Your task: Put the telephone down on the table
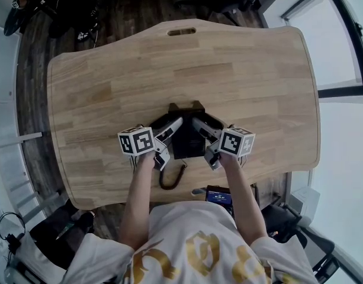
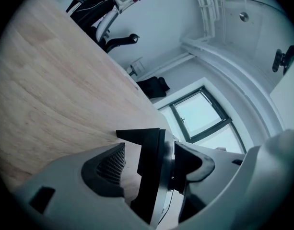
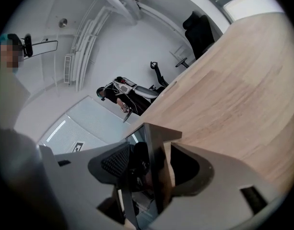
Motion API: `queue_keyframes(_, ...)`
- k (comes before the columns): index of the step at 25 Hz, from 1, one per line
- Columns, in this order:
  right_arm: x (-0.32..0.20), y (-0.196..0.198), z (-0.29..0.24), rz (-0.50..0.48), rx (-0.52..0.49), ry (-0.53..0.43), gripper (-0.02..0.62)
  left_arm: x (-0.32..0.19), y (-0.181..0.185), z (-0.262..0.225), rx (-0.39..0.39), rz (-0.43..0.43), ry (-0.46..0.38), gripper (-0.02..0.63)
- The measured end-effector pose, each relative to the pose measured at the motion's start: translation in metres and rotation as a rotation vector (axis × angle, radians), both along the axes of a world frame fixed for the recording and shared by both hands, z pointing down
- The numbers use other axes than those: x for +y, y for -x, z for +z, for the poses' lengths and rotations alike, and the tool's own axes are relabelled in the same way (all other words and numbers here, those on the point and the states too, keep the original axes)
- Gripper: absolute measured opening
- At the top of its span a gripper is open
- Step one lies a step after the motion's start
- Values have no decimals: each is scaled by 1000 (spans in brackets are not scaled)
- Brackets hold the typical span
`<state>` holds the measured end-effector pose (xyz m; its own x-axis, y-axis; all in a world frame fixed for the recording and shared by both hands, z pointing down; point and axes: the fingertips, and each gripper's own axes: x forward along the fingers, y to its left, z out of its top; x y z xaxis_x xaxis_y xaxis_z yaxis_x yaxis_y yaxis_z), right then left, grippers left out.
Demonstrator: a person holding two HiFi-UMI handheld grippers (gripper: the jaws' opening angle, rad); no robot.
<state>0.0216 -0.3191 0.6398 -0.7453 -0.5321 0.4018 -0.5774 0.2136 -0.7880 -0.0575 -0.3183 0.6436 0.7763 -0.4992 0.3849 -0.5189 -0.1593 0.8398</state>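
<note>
Telephone point(image 1: 187, 142) — sides hidden (cord point(image 1: 169, 180) visible)

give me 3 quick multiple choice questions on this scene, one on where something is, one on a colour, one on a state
1. Where is the telephone?
A. on the table, between the left gripper and the right gripper
B. on the floor
C. on a chair

2. What colour is the telephone?
A. white
B. black
C. red

3. How do the left gripper's jaws stand?
A. shut tight with nothing between them
B. apart, with the telephone's edge between them
C. clamped on a cup

Key:
1 A, the head view shows it on the table with a gripper at each side.
2 B, its body is black in every view.
3 B, the left gripper view shows bare table between one pad and the telephone's edge.
</note>
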Motion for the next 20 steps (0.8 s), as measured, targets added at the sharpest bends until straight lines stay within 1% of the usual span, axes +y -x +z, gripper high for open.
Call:
queue_keyframes(3, 2, -8, -8, 32, -3, -6, 239, 0, 8, -10, -23, -23, -26, 291)
queue_keyframes(6, 6, -14, -17, 55, 20, -28, 239, 1, 18, -21, -90, -46, -78, 291)
queue_keyframes(8, 9, -20, -23, 77, 75, -62, 239, 4, 22, -29, -129, -49, -117, 290)
queue_keyframes(10, 11, -28, -28, 90, 154, -105, 236, 7, 21, -39, -145, -29, -147, 282)
queue_keyframes(11, 13, -30, -31, 91, 183, -122, 220, 9, 19, -44, -150, -17, -161, 270)
queue_keyframes(12, 15, -31, -34, 93, 203, -138, 196, 10, 18, -48, -160, -7, -178, 243)
queue_keyframes(14, 19, -30, -41, 102, 222, -164, 150, 14, 19, -57, -195, 3, -213, 137)
queue_keyframes(16, 24, -27, -47, 103, 219, -179, 63, 20, 20, -64, -212, 11, -229, 44)
queue_keyframes(17, 28, -25, -51, 94, 206, -180, 32, 24, 19, -67, -205, 17, -229, 27)
queue_keyframes(19, 34, -19, -60, 72, 180, -187, 21, 29, 16, -75, -190, 28, -236, 17)
queue_keyframes(20, 37, -16, -65, 62, 179, -197, 20, 31, 15, -78, -194, 34, -245, 14)
